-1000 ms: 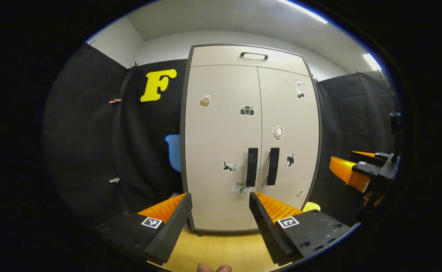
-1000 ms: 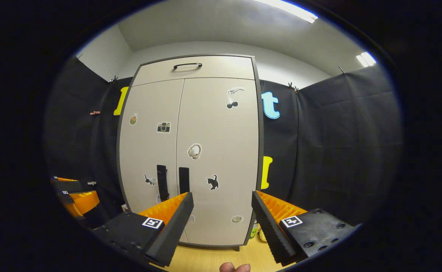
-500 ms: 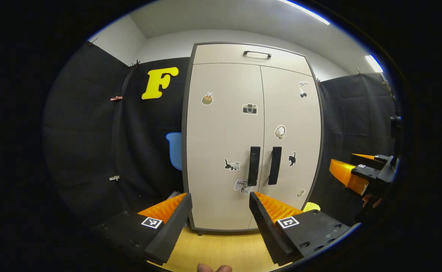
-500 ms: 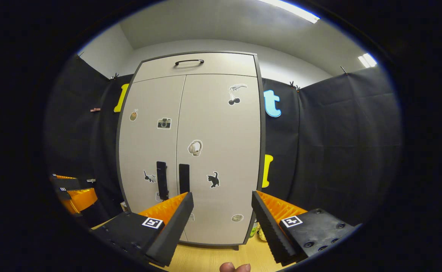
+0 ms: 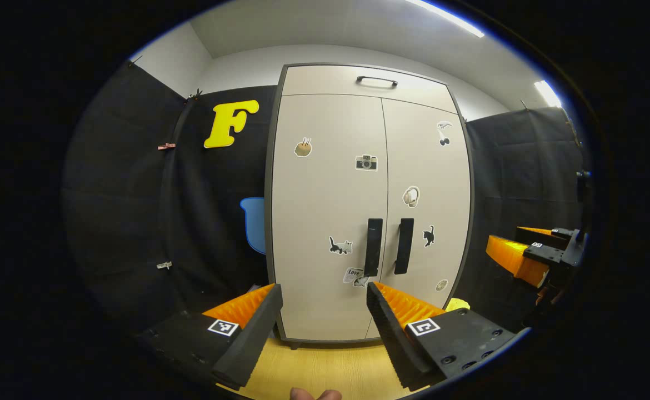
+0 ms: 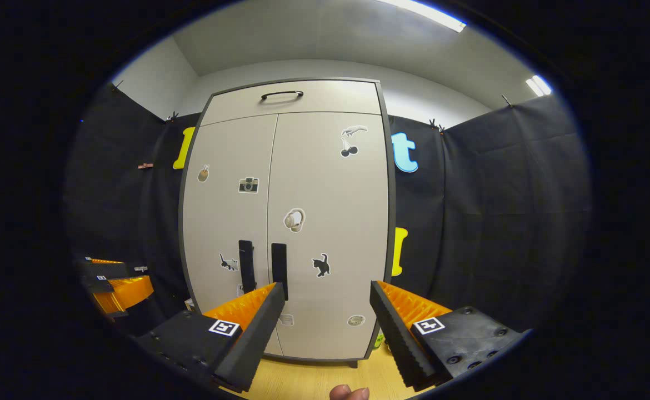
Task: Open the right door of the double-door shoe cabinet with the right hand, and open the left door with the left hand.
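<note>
In the left gripper view, the left gripper [image 5: 323,294] is being held with its fingers spread apart, nothing between them. Beyond the fingers, the shoe cabinet [image 5: 325,311] is being faced, both doors closed; the left door's handle [image 5: 373,255] is seen just above the right-side finger. In the right gripper view, the right gripper [image 6: 326,293] is likewise being held apart, the right door's handle [image 6: 279,267] just above its left-side finger.

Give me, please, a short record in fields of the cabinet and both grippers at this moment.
cabinet: upright, both doors shut
left door handle: vertical bar, untouched
right door handle: vertical bar, untouched
left gripper: open, short of the doors
right gripper: open, short of the doors
floor: pale wood
</note>
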{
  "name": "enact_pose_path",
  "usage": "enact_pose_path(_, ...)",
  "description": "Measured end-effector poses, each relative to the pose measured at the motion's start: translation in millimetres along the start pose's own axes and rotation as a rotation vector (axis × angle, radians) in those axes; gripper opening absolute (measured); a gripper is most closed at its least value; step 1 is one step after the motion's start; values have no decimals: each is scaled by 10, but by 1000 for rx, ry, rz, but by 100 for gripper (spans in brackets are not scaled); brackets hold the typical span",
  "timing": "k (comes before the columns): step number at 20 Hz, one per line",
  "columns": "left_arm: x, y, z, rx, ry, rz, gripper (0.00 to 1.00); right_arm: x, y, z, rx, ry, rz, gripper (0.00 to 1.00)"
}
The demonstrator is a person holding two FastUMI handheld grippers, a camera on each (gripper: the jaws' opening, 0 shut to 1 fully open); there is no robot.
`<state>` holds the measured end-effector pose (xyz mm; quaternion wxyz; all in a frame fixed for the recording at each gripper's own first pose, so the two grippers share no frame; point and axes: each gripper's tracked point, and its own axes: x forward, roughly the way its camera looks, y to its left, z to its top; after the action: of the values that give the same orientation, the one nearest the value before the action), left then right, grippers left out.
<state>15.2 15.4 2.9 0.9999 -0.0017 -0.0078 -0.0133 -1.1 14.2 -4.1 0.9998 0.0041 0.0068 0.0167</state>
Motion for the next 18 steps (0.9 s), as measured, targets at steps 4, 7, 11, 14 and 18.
enact_pose_path(4, 61, 152, 93, 4, -36, -3, 95, 14, 85, 35, 4, -14, 17, 97)
enact_pose_path(7, 46, 342, 100, 18, -50, 18, 95, 152, 213, 18, 47, -10, 36, 98)
enact_pose_path(11, -5, 520, 69, 27, -49, 35, 95, 560, 508, -32, 63, 5, 70, 97)
enact_pose_path(14, -45, 595, 34, 39, -45, 35, 95, 875, 677, -103, 88, 5, 77, 97)
enact_pose_path(18, -51, 620, -56, 17, -31, 21, 95, 1297, 781, -271, 111, 13, 60, 98)
